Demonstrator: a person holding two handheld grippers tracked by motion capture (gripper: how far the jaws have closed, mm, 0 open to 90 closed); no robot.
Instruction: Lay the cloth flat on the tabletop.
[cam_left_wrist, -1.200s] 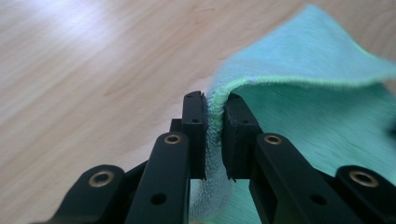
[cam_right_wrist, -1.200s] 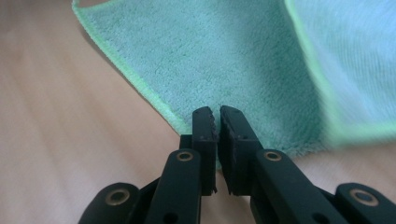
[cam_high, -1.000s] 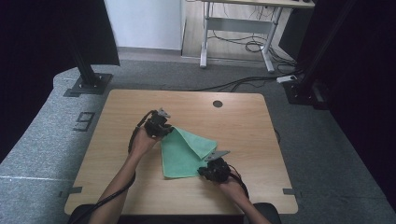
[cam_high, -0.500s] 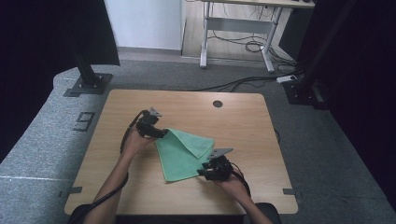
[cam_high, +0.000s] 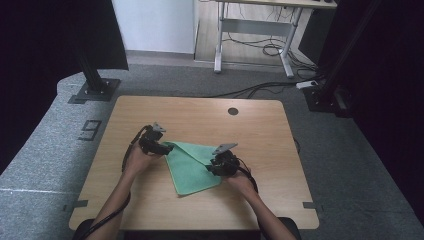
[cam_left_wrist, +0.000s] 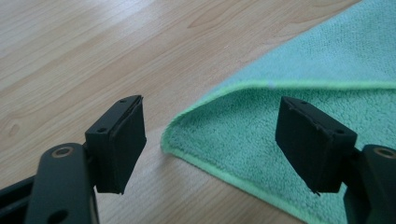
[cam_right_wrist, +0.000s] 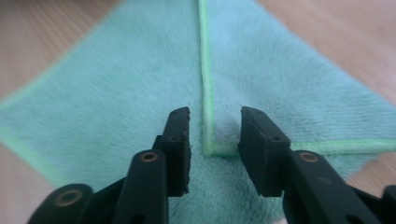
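At the bottom of the high view two forearms come up from the lower edge, and each hand holds a claw over the wooden surface (cam_high: 260, 125). The right claw (cam_high: 216, 165), just right of the frame's centre, sits on the right-hand part of the green cloth (cam_high: 192, 165); in the right gripper view its jaws stand narrowly apart, having just been closing, and the cloth's folded-over corner with its bright hem lies in the gap between them, with neither pad seen pressing on it. The left claw (cam_high: 161, 148), a little higher and to the left of centre, is at the cloth's upper left corner; in the left gripper view its jaws stand wide, having just been opening, with the folded corner of the cloth on the surface between them and untouched by either pad. The cloth lies flat in the middle of the surface, folded so that one flap crosses over the lower layer, its lowest corner pointing toward the bottom of the frame. Farther up, near the surface's far edge, is a round dark hole (cam_high: 233, 111). Beyond the surface, grey carpet (cam_high: 45, 150) bears a marked 9 (cam_high: 91, 130), and at the top of the frame stands a desk frame (cam_high: 255, 30) with cables under it.
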